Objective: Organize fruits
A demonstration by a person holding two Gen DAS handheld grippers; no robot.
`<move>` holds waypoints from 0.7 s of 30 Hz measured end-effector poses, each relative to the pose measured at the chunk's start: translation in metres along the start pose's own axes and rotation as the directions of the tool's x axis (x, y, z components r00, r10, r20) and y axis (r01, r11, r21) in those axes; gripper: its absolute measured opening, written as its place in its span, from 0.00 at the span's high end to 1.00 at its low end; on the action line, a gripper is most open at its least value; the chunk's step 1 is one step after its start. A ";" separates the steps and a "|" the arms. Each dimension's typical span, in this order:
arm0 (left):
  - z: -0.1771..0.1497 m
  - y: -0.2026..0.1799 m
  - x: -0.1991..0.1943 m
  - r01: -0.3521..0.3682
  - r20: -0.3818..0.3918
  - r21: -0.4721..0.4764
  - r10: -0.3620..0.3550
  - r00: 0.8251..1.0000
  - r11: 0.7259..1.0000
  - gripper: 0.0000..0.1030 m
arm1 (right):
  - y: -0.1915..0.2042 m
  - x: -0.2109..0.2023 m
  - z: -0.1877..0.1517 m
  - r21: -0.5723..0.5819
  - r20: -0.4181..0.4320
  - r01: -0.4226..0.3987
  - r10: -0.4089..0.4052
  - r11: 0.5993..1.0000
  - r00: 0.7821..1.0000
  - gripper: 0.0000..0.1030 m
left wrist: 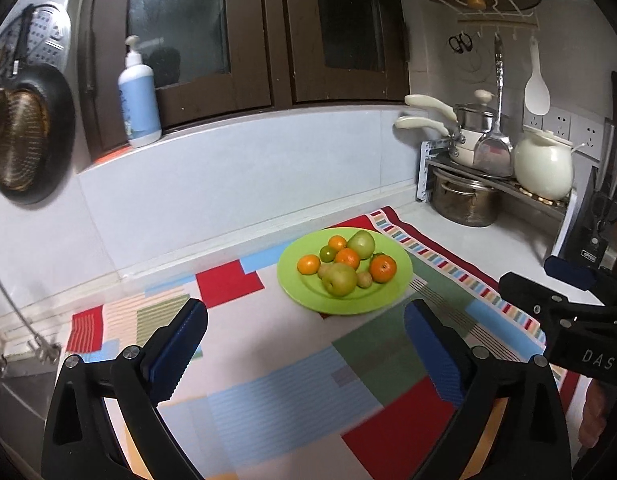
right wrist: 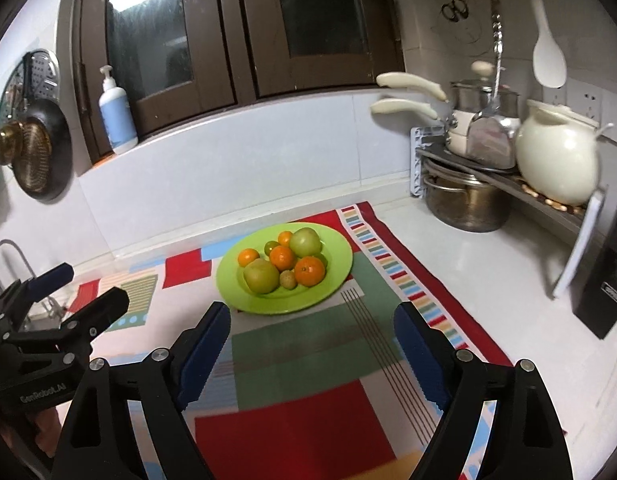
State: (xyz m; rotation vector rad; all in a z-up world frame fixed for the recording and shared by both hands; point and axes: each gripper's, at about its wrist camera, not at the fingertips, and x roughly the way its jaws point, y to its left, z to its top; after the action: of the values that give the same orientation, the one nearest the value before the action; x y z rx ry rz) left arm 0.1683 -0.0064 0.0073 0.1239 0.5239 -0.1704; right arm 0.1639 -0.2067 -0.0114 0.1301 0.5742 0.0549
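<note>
Above the near end of the mat [left wrist: 292, 392], both grippers hang with jaws spread and nothing between them.

Left gripper [left wrist: 306, 326] and right gripper [right wrist: 311, 326] sit side by side, pointing down at the patchwork mat, well short of the fruit. Beyond them a green plate [left wrist: 382, 300] rests on the mat's far part, holding the fruit [left wrist: 346, 264]: oranges, two green apples and small pieces, heaped together. Farther right, pots [left wrist: 464, 200] stand on a corner rack; a soap bottle [left wrist: 138, 100] stands on the sill at far left.
</note>
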 end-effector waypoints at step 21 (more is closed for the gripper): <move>-0.050 -0.047 -0.129 -0.077 0.042 -0.054 0.079 0.996 0.996 0.00 | -0.018 -0.129 -0.048 -0.081 0.053 0.011 -0.007 0.997 0.999 0.12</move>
State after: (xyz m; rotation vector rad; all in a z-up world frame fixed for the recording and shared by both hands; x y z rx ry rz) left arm 0.0248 -0.0272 0.0260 0.0896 0.4787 -0.0831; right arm 0.0296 -0.2310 0.0157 0.0493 0.5190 0.0658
